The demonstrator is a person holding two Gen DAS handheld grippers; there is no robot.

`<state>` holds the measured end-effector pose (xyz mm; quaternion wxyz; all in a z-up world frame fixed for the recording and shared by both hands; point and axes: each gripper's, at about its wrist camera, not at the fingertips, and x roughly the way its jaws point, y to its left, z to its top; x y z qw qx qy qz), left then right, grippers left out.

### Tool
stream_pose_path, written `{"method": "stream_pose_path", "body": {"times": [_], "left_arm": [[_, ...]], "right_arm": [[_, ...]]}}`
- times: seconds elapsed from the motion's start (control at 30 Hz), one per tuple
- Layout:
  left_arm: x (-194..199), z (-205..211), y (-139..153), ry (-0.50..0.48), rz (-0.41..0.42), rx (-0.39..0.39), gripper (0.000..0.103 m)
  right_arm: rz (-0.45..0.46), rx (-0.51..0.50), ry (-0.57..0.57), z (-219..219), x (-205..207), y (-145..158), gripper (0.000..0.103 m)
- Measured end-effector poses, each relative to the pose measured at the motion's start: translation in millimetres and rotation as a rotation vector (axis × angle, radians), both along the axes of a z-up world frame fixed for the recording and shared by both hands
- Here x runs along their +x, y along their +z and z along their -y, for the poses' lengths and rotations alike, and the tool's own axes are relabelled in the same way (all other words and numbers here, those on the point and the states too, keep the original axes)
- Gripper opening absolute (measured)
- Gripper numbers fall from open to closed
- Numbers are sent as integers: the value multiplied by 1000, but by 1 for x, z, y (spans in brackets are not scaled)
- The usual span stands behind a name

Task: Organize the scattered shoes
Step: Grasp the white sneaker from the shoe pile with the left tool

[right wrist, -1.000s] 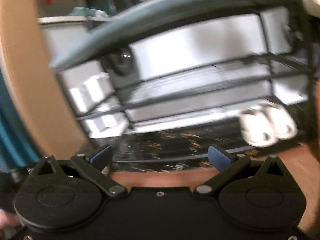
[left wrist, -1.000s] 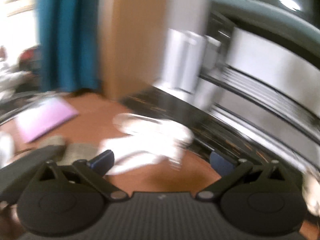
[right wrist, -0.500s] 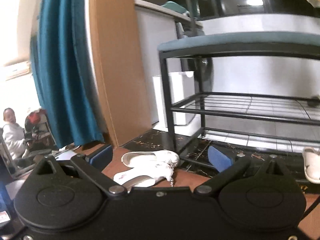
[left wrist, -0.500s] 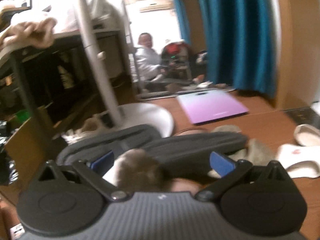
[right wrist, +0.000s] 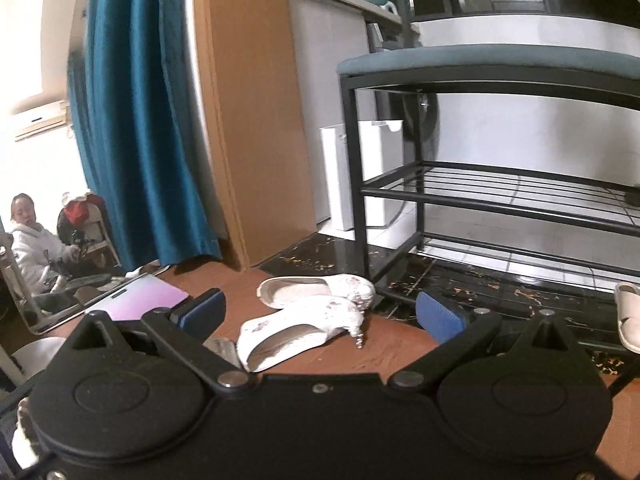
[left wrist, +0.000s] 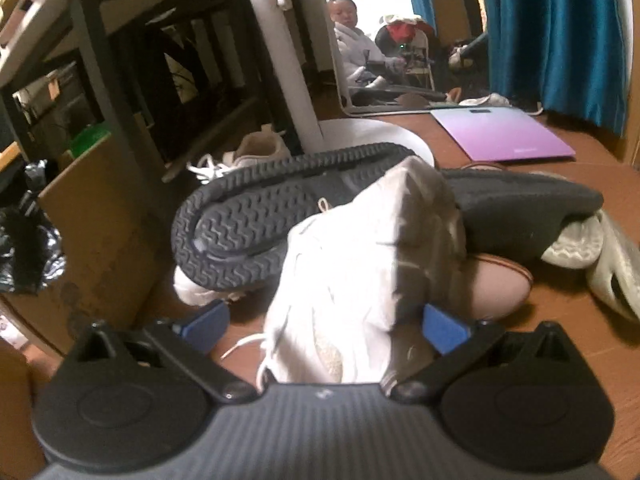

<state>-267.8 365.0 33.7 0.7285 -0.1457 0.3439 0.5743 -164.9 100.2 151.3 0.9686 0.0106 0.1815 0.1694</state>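
In the left wrist view a white sneaker stands heel-up between the fingers of my left gripper, which is open around it. Behind it a dark grey shoe lies on its side with the sole showing, beside another dark shoe, a pink shoe and a pale slipper. In the right wrist view my right gripper is open and empty above two white heeled shoes on the floor. A black shoe rack with a teal seat stands right of them.
A fan base and pole, a dark shelf and a cardboard box crowd the left. A purple scale, a mirror and blue curtain lie beyond. A white shoe sits by the rack.
Both grippers swung left from the rack. The left one dropped to the shoe pile and now straddles the white sneaker. The right view has closed in on the white heels.
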Motion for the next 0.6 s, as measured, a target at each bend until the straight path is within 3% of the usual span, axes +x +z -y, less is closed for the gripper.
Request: {"method": "stream_pose_path", "body": {"times": [0.13,0.33,0.53,0.6], "left_arm": [[-2,-6,-9,-72,29,-21,102],[-23,-25,-23,-119,170,-85,103],[-13,-20,-30,-160,91,-77,100],[-13,-18,-28,-170,95,-76,93]], "right_arm": [[-1,-2,-9,0,-3,2,103],[-18,-4,-38,-1,-2,-1,103],[-10,-13,-25,-11,-4,-1,103],[-10,-9,-28,-10,-5,-1,103]]}}
